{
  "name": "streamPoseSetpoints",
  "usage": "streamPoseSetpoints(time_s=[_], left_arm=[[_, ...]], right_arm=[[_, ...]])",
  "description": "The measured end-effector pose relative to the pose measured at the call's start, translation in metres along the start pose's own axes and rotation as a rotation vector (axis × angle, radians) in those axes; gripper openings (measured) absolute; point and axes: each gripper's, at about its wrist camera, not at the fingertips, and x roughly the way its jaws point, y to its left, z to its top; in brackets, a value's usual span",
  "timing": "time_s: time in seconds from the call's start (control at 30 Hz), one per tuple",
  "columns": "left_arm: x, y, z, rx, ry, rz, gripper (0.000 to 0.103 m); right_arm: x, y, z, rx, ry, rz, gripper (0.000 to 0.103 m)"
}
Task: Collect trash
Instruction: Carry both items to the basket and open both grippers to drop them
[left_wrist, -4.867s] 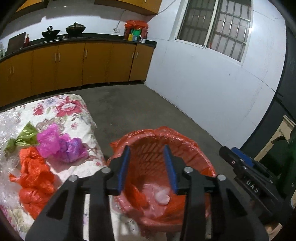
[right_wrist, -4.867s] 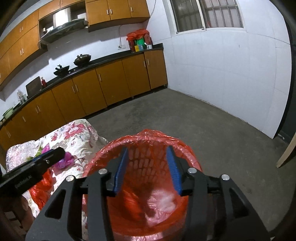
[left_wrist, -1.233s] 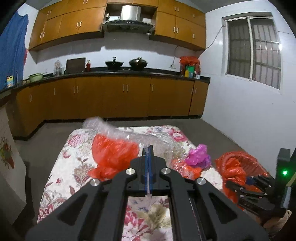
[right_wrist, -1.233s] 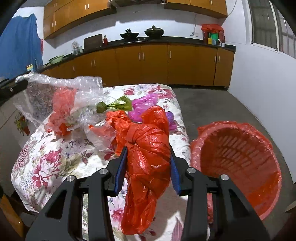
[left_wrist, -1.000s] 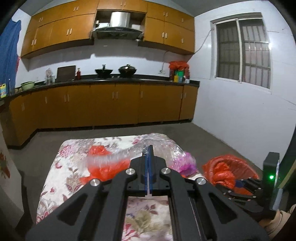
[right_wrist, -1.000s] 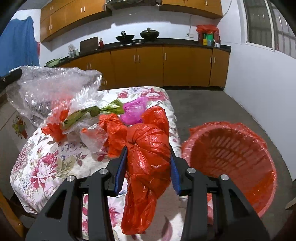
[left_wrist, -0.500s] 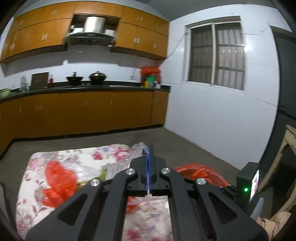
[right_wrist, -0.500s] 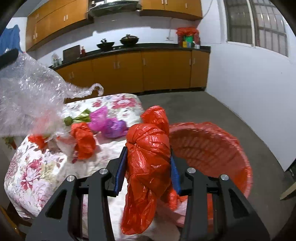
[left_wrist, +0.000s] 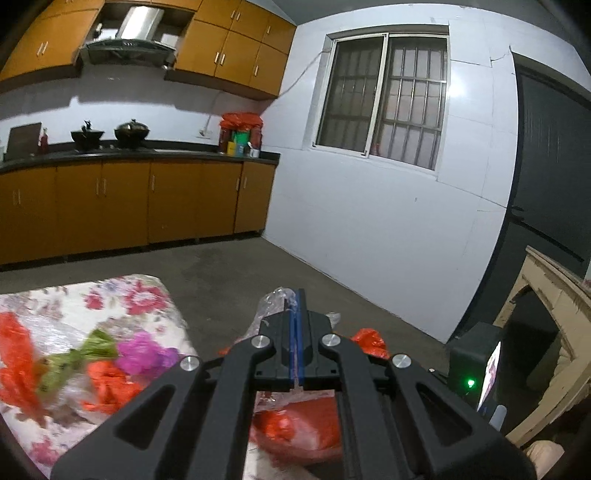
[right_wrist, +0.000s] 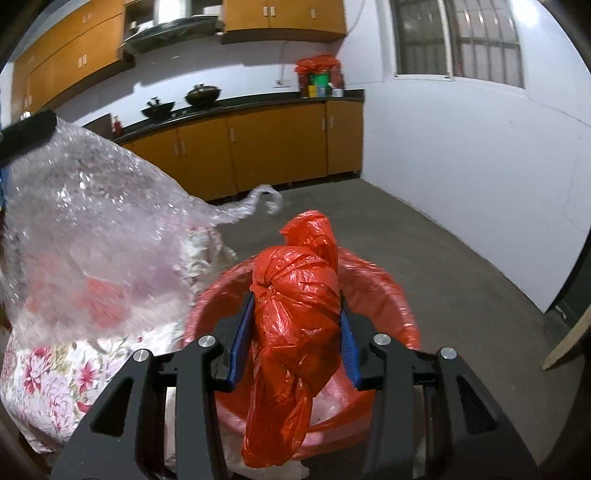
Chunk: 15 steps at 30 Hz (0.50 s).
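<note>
My right gripper (right_wrist: 295, 314) is shut on a knotted red plastic bag (right_wrist: 295, 306) and holds it over the red-lined trash basket (right_wrist: 384, 291). My left gripper (left_wrist: 296, 325) is shut on a sheet of clear bubble wrap (right_wrist: 85, 221), which hangs large at the left of the right wrist view; only a scrap of the bubble wrap (left_wrist: 271, 306) shows past the fingers in the left wrist view. The basket (left_wrist: 306, 432) lies below the left gripper. A green bag (left_wrist: 92, 343), a magenta bag (left_wrist: 144, 354) and orange-red bags (left_wrist: 107, 384) lie on the floral cloth.
The table with the floral cloth (left_wrist: 122, 295) stands left of the basket. Brown kitchen cabinets (left_wrist: 122, 206) line the far wall, the white wall (left_wrist: 388, 229) is to the right. Grey floor (right_wrist: 424, 251) lies beyond the basket. A cream wooden frame (left_wrist: 554, 332) stands at right.
Both grippers swung right, from over the table to over the basket, each carrying its load. The bubble wrap lifted off the table.
</note>
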Motion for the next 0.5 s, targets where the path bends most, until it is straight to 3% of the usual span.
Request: streamPoseSetpoints(time_s=[0.3, 0.5], left_arm=[[0.049, -0.01, -0.01, -0.082, 0.055, -0.051, 0.003], [0.07, -0.022, -0.008, -0.074, 0.058, -0.085, 0.003]], right_arm=[[0.003, -0.026, 0.002, 0.063, 0.002, -0.025, 0.042], [0.002, -0.037, 0.003, 0.074, -0.002, -0.046, 0.042]])
